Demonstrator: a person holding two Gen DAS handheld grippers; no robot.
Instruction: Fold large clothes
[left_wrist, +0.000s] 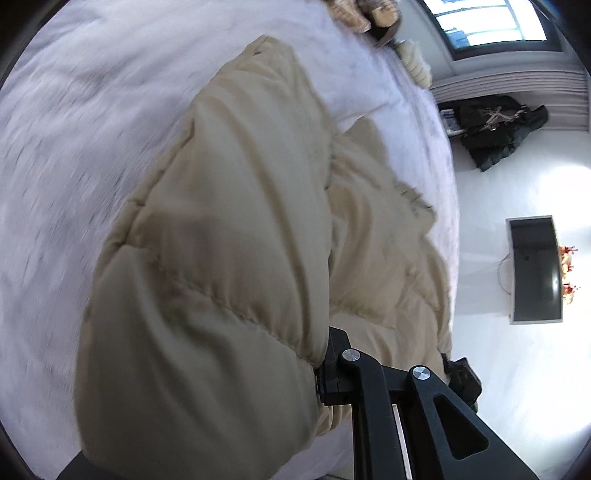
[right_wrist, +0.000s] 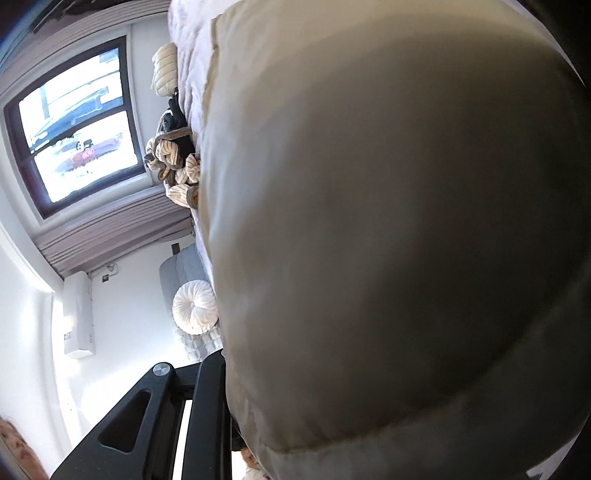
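The beige quilted puffer jacket (left_wrist: 229, 229) hangs lifted over the bed with its pale lilac fuzzy cover (left_wrist: 66, 155), its far end trailing on the cover. The left claw (left_wrist: 332, 373) is pinched narrow on a padded edge of the jacket, fabric bunched at its jaws. The right claw (right_wrist: 225, 398) grips another edge, the padding billowing across most of that view. A dark-framed window (right_wrist: 77, 125) stands beyond the bed.

Quilted jacket (left_wrist: 229, 206) plain beige; bedcover (left_wrist: 66, 155) pale lilac-white; gripper linkages (left_wrist: 388, 398) black with silver screws; far jacket on floor (left_wrist: 495, 129) dark; round cushion (right_wrist: 195, 307) white, pleated.
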